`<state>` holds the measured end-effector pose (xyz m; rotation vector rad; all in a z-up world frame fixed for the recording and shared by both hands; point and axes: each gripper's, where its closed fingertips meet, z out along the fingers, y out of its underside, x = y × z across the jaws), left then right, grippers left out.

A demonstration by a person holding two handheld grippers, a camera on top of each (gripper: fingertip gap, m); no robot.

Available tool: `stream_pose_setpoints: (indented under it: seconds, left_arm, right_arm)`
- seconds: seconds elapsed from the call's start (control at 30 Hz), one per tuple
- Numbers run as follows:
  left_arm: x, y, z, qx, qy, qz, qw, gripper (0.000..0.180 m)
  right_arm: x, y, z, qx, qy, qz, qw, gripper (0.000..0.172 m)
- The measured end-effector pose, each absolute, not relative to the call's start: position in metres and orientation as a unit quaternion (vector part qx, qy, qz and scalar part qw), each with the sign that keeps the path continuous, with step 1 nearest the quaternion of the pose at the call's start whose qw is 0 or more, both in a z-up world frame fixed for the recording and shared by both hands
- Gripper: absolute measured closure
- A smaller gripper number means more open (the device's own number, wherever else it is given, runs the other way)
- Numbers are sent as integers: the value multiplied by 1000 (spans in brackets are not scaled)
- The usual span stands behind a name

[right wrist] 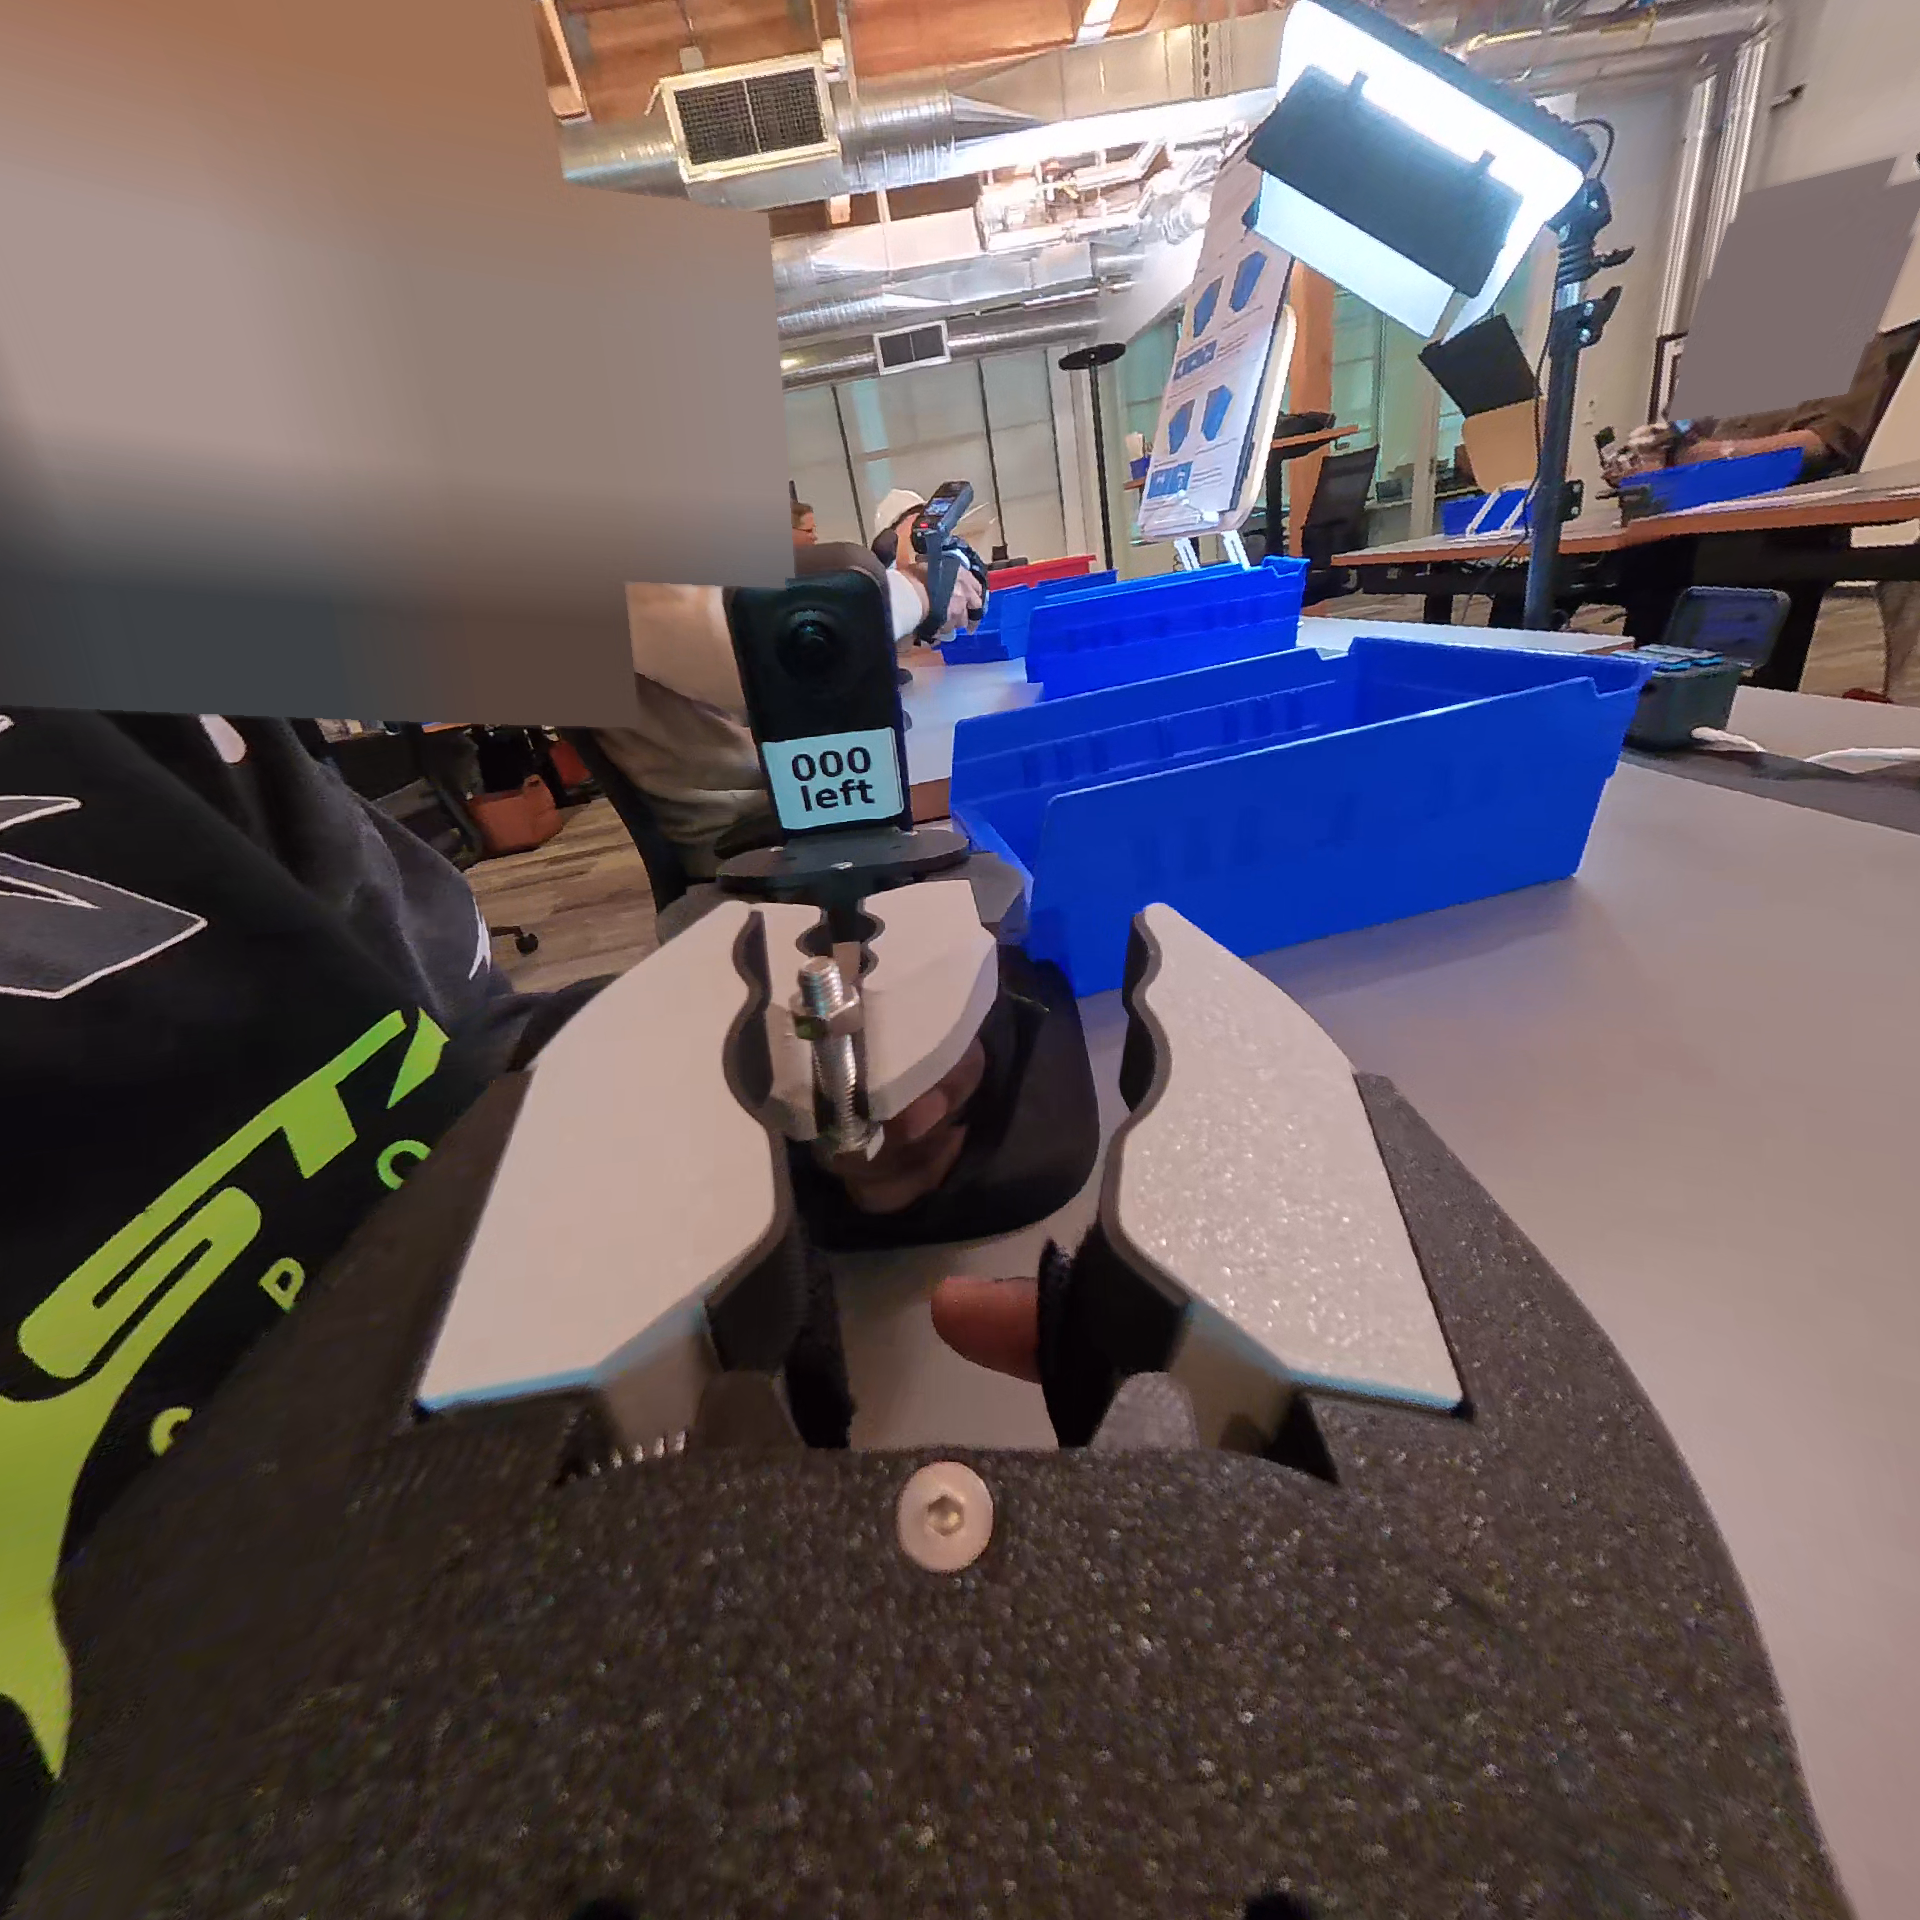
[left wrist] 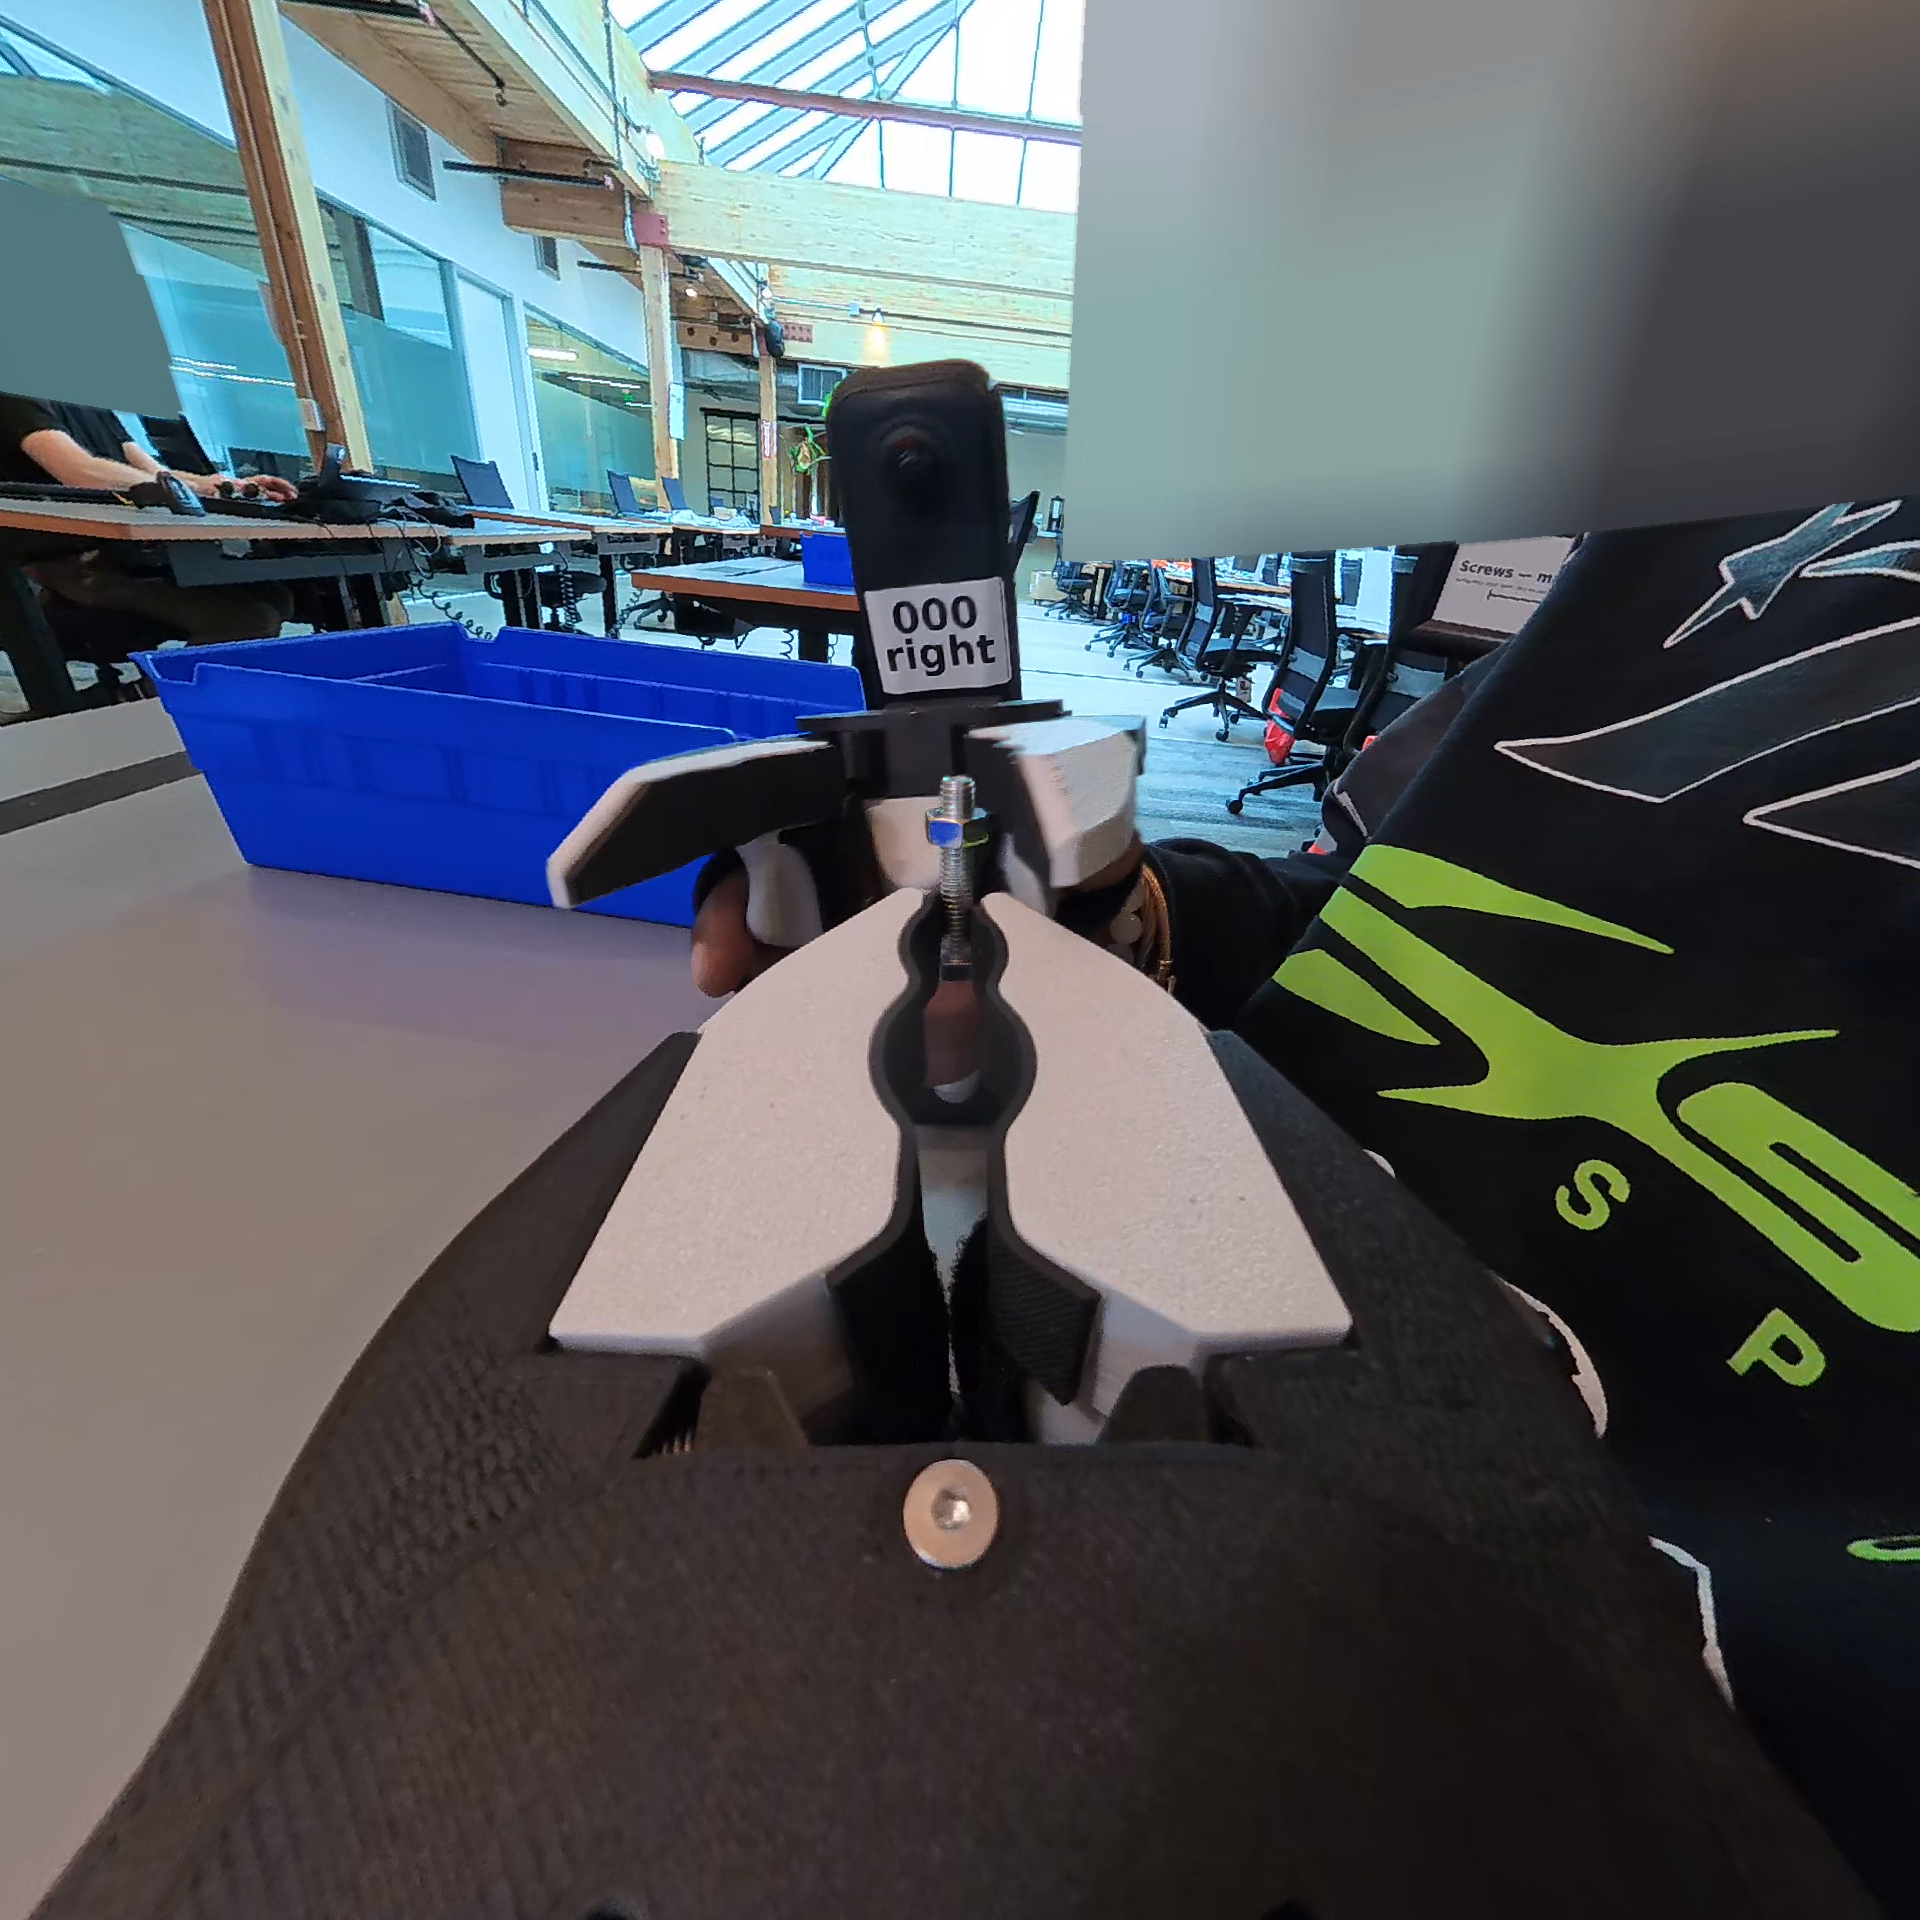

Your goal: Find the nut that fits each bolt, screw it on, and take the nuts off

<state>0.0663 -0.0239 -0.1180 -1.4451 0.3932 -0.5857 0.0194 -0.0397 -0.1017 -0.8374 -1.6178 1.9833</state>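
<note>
My left gripper (left wrist: pixel 951 920) is shut on the lower shank of a silver bolt (left wrist: pixel 956 878) and holds it upright above the grey table (left wrist: pixel 260 1039). A silver nut (left wrist: pixel 958 829) sits threaded near the bolt's top. My right gripper (left wrist: pixel 914 821) faces it with its jaws wide open, one finger on each side of the nut, and does not press on it. In the right wrist view, the right gripper (right wrist: pixel 951 935) is open, the bolt (right wrist: pixel 836 1070) and nut (right wrist: pixel 821 1006) stand close to its left finger (right wrist: pixel 644 1091), and the left gripper (right wrist: pixel 836 1086) holds the bolt from behind.
A blue bin (left wrist: pixel 468 758) stands on the table behind the grippers, also in the right wrist view (right wrist: pixel 1299 810). A person's black sweatshirt with green print (left wrist: pixel 1610 1039) is close on one side. More blue bins (right wrist: pixel 1153 623) and a light panel on a stand (right wrist: pixel 1413 187) are farther off. The gap from one gripper's tips to the other's is roughly 4 cm.
</note>
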Motion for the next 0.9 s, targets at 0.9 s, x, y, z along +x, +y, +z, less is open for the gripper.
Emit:
stream_pose_setpoints:
  seconds: [0.9]
  left_arm:
    - [66,-24,-117,-645,177,-264,695,176]
  right_arm:
    - [26,-39,-95,-279,-591,720,233,108]
